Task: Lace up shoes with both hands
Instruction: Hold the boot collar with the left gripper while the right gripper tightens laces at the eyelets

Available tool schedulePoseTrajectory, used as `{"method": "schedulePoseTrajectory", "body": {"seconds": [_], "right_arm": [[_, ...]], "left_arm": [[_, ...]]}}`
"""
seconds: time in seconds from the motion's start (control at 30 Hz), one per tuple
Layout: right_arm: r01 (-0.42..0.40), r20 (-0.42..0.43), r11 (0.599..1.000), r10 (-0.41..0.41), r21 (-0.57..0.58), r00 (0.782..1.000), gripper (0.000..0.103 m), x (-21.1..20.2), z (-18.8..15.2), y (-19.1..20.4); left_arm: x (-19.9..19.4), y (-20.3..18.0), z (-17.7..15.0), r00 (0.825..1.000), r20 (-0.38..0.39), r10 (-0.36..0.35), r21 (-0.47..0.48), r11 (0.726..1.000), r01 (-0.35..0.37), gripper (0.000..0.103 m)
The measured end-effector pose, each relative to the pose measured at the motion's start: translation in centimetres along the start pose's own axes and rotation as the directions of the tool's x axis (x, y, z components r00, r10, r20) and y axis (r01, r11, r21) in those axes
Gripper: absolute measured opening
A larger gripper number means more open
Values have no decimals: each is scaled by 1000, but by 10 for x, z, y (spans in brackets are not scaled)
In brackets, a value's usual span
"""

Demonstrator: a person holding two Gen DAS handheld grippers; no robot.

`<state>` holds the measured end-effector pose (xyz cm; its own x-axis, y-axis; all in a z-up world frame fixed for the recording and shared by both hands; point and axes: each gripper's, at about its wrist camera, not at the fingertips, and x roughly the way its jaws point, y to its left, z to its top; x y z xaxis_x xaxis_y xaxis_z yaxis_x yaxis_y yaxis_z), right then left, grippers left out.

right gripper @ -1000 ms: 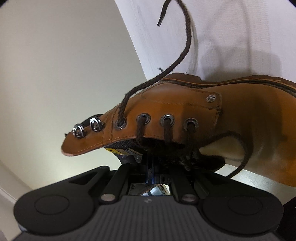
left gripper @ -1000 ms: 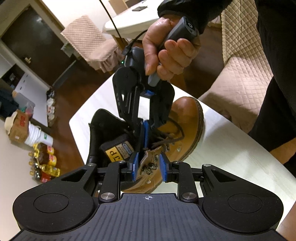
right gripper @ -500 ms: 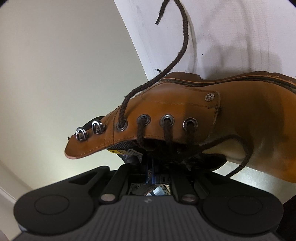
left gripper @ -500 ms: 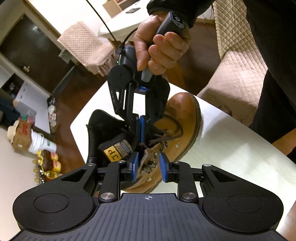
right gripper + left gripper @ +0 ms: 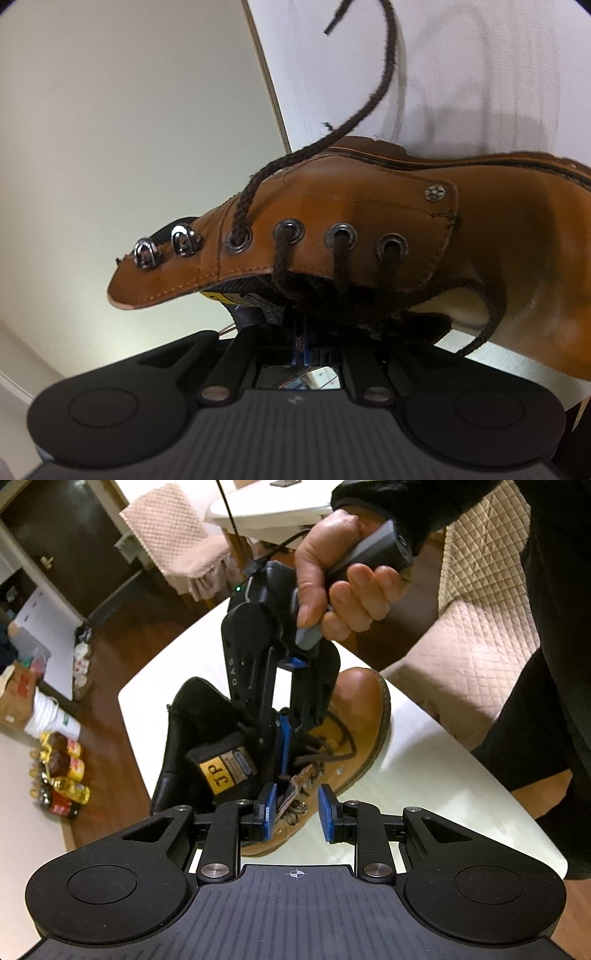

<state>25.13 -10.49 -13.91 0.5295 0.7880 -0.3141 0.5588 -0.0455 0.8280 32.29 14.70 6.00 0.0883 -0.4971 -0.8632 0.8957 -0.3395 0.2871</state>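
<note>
Tan leather boot is lying on its side on the white table, toe pointing away from the left wrist camera, open collar and black tongue with the yellow label facing it.

Left gripper: jaws are standing open, blue pads apart. The eyelet flap of the boot is sitting between them, close to the left pad; I can't tell if it's touching, and the right pad is clear of it. Nothing is being squeezed.

Right gripper: a hand is holding its grey handle from above, fingers are reaching down into the lacing area of the boot. Blue pads are pressed together, so it's closed. The dark brown lace is bunching right at the tips, but whether a strand is pinched there I can't tell, since the tips are buried in the laces in both views.

Right wrist view: boot side is filling the frame, four round eyelets in a row with two metal hooks beyond them toward the collar. The lace is crossing through three eyelets; one free end is coming out of the eyelet nearest the hooks and curving up across the table. A second loop is hanging off to the right below the flap.

A person in dark clothes is standing at the table edge on the right.
</note>
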Motion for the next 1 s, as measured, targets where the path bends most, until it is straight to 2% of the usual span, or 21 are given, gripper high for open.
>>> {"method": "schedulePoseTrajectory", "body": {"seconds": [0.13, 0.23, 0.37, 0.43, 0.47, 0.53, 0.57, 0.63, 0.67, 0.7, 0.73, 0.77, 0.83, 1.0], "right_arm": [[81, 24, 988, -78, -129, 997, 6, 1, -10, 16], [102, 33, 978, -97, -180, 995, 6, -3, -16, 21], [103, 44, 974, -96, -202, 994, 7, -10, -20, 22], [98, 51, 974, -90, -205, 995, 8, -12, -23, 23], [97, 54, 973, -88, -207, 995, 8, -13, -24, 23], [91, 64, 975, -80, -201, 995, 8, -15, -27, 22], [89, 69, 976, -77, -198, 995, 8, -16, -28, 21], [90, 73, 976, -77, -199, 994, 8, -18, -31, 22], [91, 74, 976, -78, -200, 994, 8, -19, -31, 23], [92, 75, 975, -79, -200, 994, 8, -20, -32, 23], [94, 76, 975, -81, -201, 994, 8, -21, -33, 24], [96, 76, 975, -83, -202, 994, 8, -23, -35, 25], [98, 78, 974, -84, -204, 993, 8, -25, -36, 27], [96, 82, 974, -81, -207, 993, 8, -31, -42, 29]], "left_arm": [[-2, 12, 2, 999, 34, 17, -142, 990, -12, 26], [-8, 21, -3, 997, 65, 45, -258, 966, -27, 25], [-24, 27, -16, 992, 105, 69, -449, 893, -15, 25], [-24, 26, -26, 993, 100, 55, -585, 811, 14, 25], [-23, 25, -28, 994, 95, 53, -622, 783, 18, 25], [-11, 23, -35, 997, 76, 23, -734, 678, 41, 25], [-6, 22, -37, 998, 69, 15, -761, 647, 43, 23], [11, 21, -40, 998, 68, 1, -825, 562, 55, 23], [14, 22, -41, 998, 68, 1, -833, 550, 57, 22], [21, 24, -43, 996, 88, 8, -860, 505, 72, 22], [25, 26, -44, 995, 95, 14, -874, 481, 76, 22], [27, 28, -44, 995, 97, 23, -881, 467, 75, 22], [29, 29, -43, 995, 90, 31, -887, 457, 65, 21], [33, 31, -44, 996, 79, 30, -894, 444, 57, 13]]}}
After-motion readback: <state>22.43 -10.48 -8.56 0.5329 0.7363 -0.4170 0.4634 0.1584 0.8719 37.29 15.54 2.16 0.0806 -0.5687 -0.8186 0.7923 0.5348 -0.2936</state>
